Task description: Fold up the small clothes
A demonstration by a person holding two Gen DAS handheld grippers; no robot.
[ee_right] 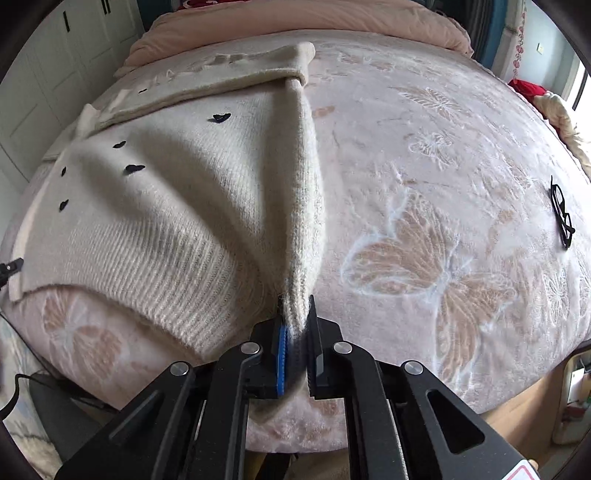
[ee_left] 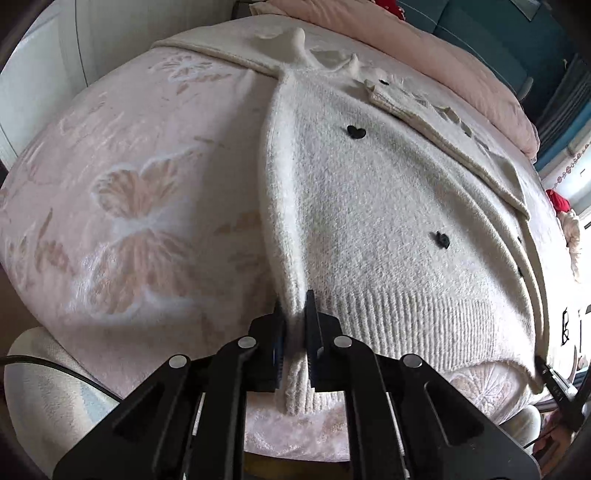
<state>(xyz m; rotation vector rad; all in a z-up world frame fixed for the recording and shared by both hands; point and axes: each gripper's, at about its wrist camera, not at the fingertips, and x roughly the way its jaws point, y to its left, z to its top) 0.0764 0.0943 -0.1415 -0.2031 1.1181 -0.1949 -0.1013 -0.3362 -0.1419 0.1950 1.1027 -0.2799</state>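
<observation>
A cream knitted sweater [ee_left: 388, 206] with small black heart shapes lies spread on a pink butterfly-patterned blanket [ee_left: 122, 206]. My left gripper [ee_left: 295, 306] is shut on the ribbed hem at the sweater's left corner, and a ridge of fabric runs up from it. In the right wrist view the same sweater [ee_right: 177, 199] fills the left half. My right gripper [ee_right: 295, 314] is shut on the hem at the sweater's right corner, with a raised fold running away from the jaws. A sleeve [ee_right: 236, 83] lies folded across the sweater's top. The other gripper's tip [ee_right: 11, 267] shows at the left edge.
Black-framed glasses [ee_right: 561, 214] lie on the blanket at the right. A pink quilt [ee_right: 295, 22] is bunched along the far side of the bed. White cupboard doors [ee_right: 55, 55] stand at the left. A black cable [ee_left: 55, 365] runs near the bed's front edge.
</observation>
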